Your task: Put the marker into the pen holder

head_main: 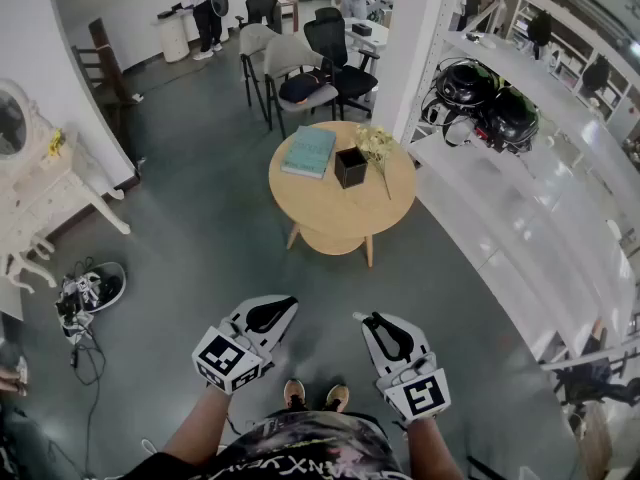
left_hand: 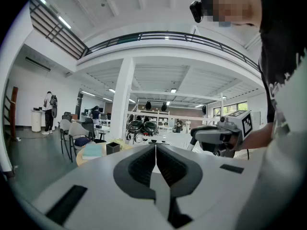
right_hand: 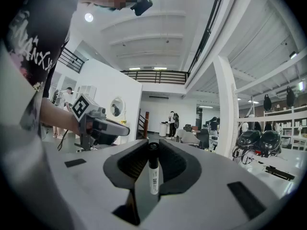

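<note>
Stage: we judge pickup done; carry and drop remain.
Left hand-held gripper (left_hand: 156, 150): clenched, empty.
Pen holder (head_main: 350, 166): on round surface (head_main: 335, 223), well ahead of us.
Right hand-held gripper (right_hand: 152, 150): grasping the marker (right_hand: 153, 176).

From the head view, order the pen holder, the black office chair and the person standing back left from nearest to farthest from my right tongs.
From the right tongs, shut on the marker:
1. Pen holder, on the round table ahead.
2. Black office chair, behind the table.
3. Standing person, far back left.
</note>
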A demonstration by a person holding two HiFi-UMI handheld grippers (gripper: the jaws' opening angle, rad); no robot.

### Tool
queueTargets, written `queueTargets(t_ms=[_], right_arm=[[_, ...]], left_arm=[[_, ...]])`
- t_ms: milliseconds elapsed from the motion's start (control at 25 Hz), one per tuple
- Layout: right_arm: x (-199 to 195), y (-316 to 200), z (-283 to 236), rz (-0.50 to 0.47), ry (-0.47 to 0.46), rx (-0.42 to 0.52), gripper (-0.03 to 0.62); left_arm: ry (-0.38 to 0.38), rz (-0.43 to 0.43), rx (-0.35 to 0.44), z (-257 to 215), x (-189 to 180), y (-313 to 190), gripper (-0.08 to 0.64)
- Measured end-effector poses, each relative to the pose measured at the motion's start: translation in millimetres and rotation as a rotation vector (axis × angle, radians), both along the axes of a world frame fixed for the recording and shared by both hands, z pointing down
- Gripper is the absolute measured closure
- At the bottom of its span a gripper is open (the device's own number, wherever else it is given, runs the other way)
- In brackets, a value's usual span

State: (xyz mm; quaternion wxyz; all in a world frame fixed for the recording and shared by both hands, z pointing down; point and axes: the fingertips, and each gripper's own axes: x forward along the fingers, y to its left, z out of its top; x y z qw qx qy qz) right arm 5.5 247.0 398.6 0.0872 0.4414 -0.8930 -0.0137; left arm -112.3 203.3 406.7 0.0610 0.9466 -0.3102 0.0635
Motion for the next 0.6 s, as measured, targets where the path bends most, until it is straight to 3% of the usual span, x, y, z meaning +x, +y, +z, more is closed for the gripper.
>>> queueTargets(t_ms=[600], right_arm=[[2.4, -4.9, -5.2, 0.014, -0.006, 0.033, 0.520]], left_arm=[[0.000, 0.000, -0.002, -1.3, 1.7, -1.2, 0.537]])
